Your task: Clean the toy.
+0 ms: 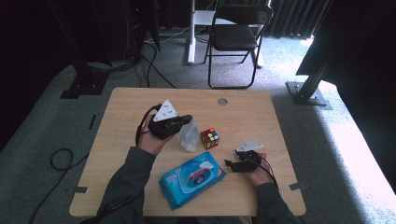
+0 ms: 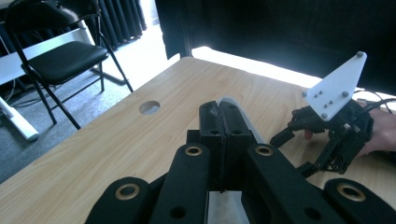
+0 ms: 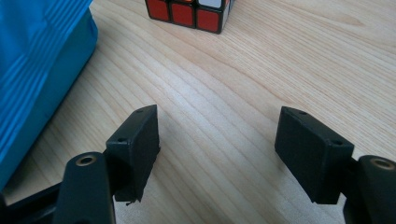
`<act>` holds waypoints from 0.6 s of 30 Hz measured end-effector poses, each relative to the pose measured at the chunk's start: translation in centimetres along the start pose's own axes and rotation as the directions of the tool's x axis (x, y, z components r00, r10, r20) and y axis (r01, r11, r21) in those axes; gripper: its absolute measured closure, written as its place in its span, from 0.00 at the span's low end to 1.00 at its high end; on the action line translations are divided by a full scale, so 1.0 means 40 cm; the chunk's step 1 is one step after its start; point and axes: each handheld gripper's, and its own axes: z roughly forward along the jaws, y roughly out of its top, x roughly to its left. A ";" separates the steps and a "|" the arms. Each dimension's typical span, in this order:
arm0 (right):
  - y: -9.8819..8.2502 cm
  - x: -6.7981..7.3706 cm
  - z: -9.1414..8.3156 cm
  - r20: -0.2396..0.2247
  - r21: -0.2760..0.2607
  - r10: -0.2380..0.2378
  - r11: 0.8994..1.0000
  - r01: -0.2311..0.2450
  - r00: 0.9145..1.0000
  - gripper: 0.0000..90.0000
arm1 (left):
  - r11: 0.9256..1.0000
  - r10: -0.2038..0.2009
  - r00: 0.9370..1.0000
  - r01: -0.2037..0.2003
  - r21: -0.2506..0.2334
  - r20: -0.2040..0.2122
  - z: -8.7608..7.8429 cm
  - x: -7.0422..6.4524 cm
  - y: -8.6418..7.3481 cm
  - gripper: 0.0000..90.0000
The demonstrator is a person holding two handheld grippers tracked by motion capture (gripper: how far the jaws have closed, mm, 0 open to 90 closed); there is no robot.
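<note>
A white wet wipe [image 1: 188, 136] hangs over the table's middle, pinched at its top by my left gripper [image 1: 189, 122], which is shut on it. Seen along the left gripper's own jaws, they meet flat at the left gripper [image 2: 219, 114], and an edge of the wipe [image 2: 245, 119] sticks out past them. A blue wet-wipe pack [image 1: 192, 179] lies near the front edge, below the wipe. My right gripper [image 1: 229, 164] rests low to the right of the pack, open, with bare wood between its jaws at the right gripper [image 3: 217, 144]. The pack's side [image 3: 37, 60] lies left of them.
A Rubik's cube [image 1: 210, 138] stands on the wooden table [image 1: 243, 112] between the two grippers, and the cube [image 3: 189, 11] lies ahead of the right jaws. A round cable hole [image 1: 222, 101] sits near the far edge. A black folding chair [image 1: 236, 35] stands beyond the table.
</note>
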 end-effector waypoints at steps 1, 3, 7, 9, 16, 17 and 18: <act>0.000 0.000 0.000 0.000 -0.001 0.000 1.000 0.000 1.000 0.34 | 1.000 -0.006 1.000 0.006 0.000 0.001 0.004 0.002 0.000 1.00; 0.000 0.000 0.000 0.000 0.000 0.000 1.000 0.000 1.000 0.34 | 1.000 -0.011 1.000 0.011 0.001 0.002 0.010 0.007 0.001 1.00; 0.000 0.000 0.000 -0.001 -0.001 0.000 1.000 0.000 1.000 0.34 | 1.000 -0.026 1.000 0.026 0.004 0.005 0.023 0.017 0.003 1.00; 0.000 0.000 0.000 0.000 0.000 -0.002 1.000 0.002 1.000 0.34 | 0.999 -0.036 0.999 0.036 0.000 0.008 0.029 0.021 0.005 1.00; 0.000 -0.001 0.000 -0.001 -0.001 -0.002 1.000 0.002 1.000 0.33 | 0.999 -0.041 0.999 0.041 0.007 0.024 0.054 0.024 0.011 1.00; 0.000 -0.001 0.000 -0.001 -0.001 -0.002 1.000 0.002 1.000 0.33 | 0.999 -0.041 0.999 0.041 0.009 0.027 0.058 0.024 0.013 1.00; 0.000 -0.001 0.000 -0.002 -0.001 -0.002 1.000 0.002 1.000 0.33 | 0.999 -0.043 0.999 0.043 0.009 0.029 0.062 0.024 0.015 1.00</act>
